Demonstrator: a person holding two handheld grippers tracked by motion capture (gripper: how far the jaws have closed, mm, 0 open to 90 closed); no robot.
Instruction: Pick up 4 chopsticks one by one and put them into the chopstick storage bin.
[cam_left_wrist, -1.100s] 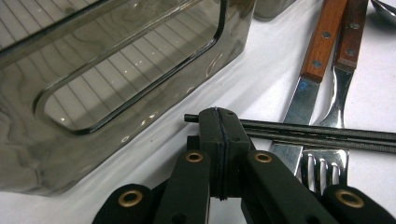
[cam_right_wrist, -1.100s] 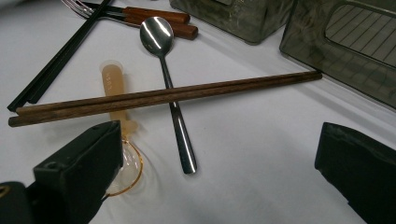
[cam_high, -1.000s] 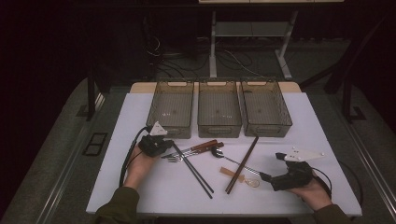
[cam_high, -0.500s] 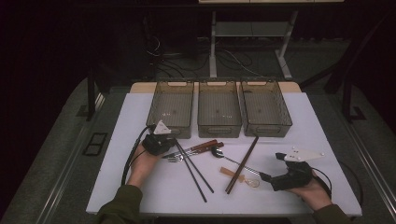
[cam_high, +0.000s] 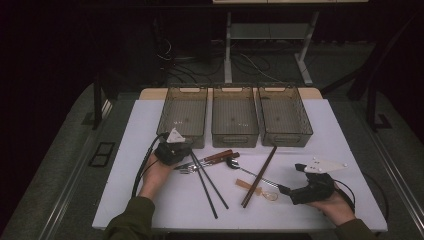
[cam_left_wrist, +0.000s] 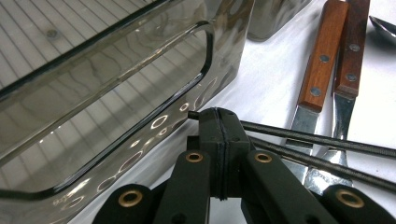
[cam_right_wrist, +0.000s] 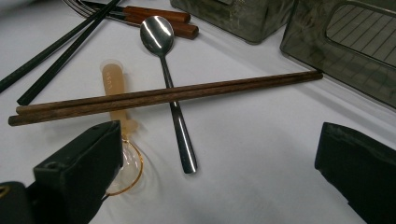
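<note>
Left gripper (cam_left_wrist: 219, 119) clamped on far end of a black chopstick (cam_left_wrist: 317, 137), just near the left bin (cam_high: 183, 114), right gripper (cam_right_wrist: 219, 154) wide open, brown chopsticks (cam_right_wrist: 163, 97) just beyond.

both grippers are black. the left gripper (cam_left_wrist: 219, 122) has matte jaws with brass-ringed pivot holes, a pale grey three-cornered plate on top and a black cable (cam_high: 142, 167) looping behind. the right gripper (cam_high: 288, 190) bears a like plate with dark dots. sleeves (cam_high: 131, 220) are olive green.
</note>
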